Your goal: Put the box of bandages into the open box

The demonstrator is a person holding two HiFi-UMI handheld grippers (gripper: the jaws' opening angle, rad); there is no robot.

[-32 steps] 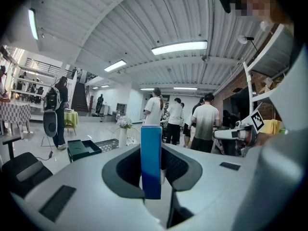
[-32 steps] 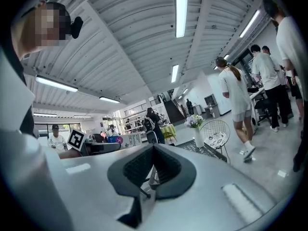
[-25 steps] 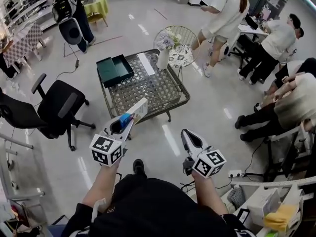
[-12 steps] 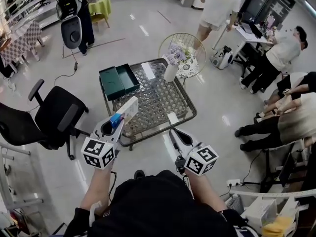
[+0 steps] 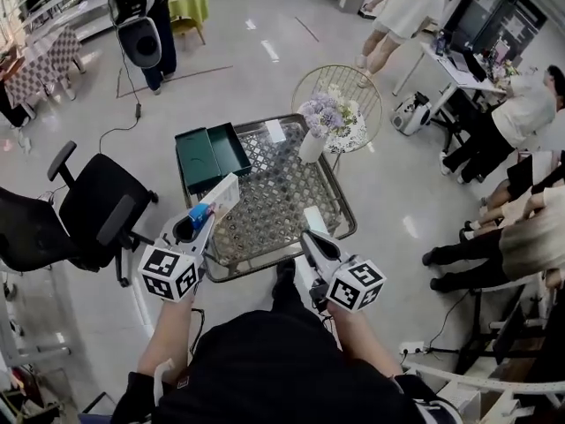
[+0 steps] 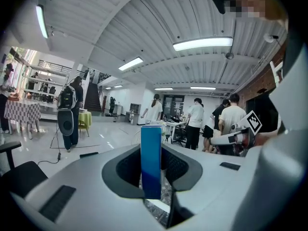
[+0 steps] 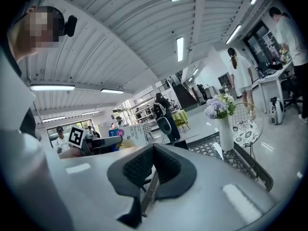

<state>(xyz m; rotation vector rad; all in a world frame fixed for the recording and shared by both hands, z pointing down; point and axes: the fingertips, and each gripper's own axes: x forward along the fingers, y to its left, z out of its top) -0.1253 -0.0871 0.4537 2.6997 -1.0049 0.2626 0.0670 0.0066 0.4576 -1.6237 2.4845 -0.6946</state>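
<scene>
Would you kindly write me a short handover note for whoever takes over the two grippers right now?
Left gripper: shut on the bandage box, held by the near left edge of the table.
Right gripper: shut, empty, at the table's near edge.
Open box: green, on the table's far left corner, nothing visible inside.
Done: bandage box picked up.
Left: carry it over the open box, set it inside, release.
</scene>
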